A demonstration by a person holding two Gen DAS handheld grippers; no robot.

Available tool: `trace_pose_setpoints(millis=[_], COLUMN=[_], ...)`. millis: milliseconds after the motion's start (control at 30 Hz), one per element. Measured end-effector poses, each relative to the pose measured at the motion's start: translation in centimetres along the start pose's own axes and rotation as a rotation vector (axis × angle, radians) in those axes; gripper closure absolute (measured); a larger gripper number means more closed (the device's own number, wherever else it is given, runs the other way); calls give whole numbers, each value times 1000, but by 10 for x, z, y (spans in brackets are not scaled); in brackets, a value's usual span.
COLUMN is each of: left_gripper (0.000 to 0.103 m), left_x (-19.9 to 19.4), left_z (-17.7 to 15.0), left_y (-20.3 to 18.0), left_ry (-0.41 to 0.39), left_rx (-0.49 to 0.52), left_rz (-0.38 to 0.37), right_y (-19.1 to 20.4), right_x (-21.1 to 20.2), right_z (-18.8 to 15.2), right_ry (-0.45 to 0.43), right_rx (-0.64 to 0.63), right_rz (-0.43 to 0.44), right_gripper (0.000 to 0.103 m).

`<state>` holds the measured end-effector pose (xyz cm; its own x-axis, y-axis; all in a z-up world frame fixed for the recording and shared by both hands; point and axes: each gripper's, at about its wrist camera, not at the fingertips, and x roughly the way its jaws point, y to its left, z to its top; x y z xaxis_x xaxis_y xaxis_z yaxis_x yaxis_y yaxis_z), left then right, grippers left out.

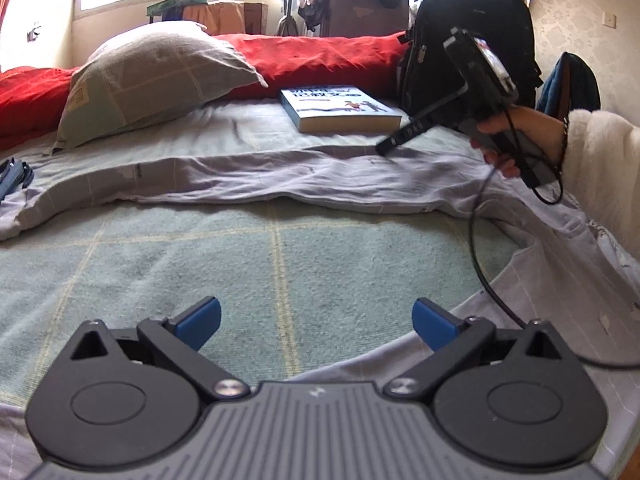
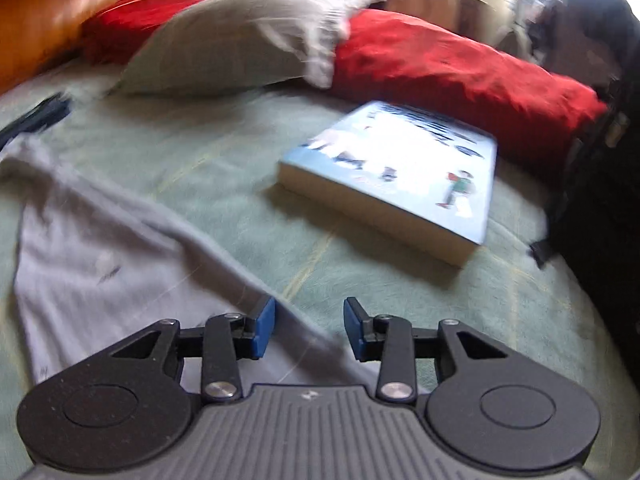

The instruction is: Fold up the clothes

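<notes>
A light grey garment [image 1: 280,176] lies in a long wrinkled band across the green checked bedsheet [image 1: 240,264]. It curves down the right side toward the near edge. My left gripper [image 1: 316,320] hovers wide open above bare sheet, with nothing between its blue pads. A hand in a white fluffy sleeve holds my right gripper [image 1: 386,148], whose tip is just over the garment's far edge. In the blurred right wrist view, the right gripper [image 2: 310,328] has its jaws apart, and the garment [image 2: 100,248] lies below them, not pinched.
A blue book [image 1: 340,110] lies on the sheet beyond the garment. A grey-green pillow [image 1: 152,76] and a red duvet [image 1: 320,56] lie along the far side, and a black backpack [image 1: 472,32] stands at the far right. A black cable [image 1: 480,256] hangs from the right gripper. A dark blue item [image 1: 14,176] is at the left.
</notes>
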<state>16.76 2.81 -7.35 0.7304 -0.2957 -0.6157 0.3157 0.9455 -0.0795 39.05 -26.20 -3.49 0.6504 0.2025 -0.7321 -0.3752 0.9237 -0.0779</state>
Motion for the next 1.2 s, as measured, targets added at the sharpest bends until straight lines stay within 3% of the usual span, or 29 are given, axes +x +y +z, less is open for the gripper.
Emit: trace_pose_setpoints(millis=[100, 167, 233, 267, 367, 467, 567, 700, 867, 1033, 1200], left_gripper=[2, 2, 2, 2, 2, 2, 2, 2, 2, 2, 2], left_x=[0, -1, -1, 0, -2, -7, -13, -23, -36, -40, -40], left_z=[0, 0, 1, 1, 0, -1, 0, 2, 7, 14, 18], left_y=[2, 3, 3, 4, 6, 8, 9, 12, 10, 2, -14], left_ry=[-4, -13, -19, -21, -23, -21, -20, -20, -37, -51, -43], left_rx=[5, 9, 4, -1, -16, -22, -23, -40, -34, -41, -47], left_rz=[-3, 3, 11, 12, 18, 19, 32, 41, 58, 18, -52], right_y=[-1, 3, 8, 11, 22, 25, 21, 18, 1, -9, 1], right_x=[-18, -36, -48, -48, -24, 7, 30, 28, -57, -139, -138], right_z=[1, -4, -12, -17, -25, -18, 0, 11, -2, -58, -119], right_ry=[20, 49, 94, 122, 185, 156, 132, 138, 82, 46, 106], right_rx=[63, 93, 97, 94, 63, 95, 160, 150, 168, 173, 203], right_rz=[56, 81, 53, 38, -1, -46, -52, -16, 53, -58, -127], right_gripper=[58, 44, 31, 30, 29, 10, 0, 1, 2, 0, 0])
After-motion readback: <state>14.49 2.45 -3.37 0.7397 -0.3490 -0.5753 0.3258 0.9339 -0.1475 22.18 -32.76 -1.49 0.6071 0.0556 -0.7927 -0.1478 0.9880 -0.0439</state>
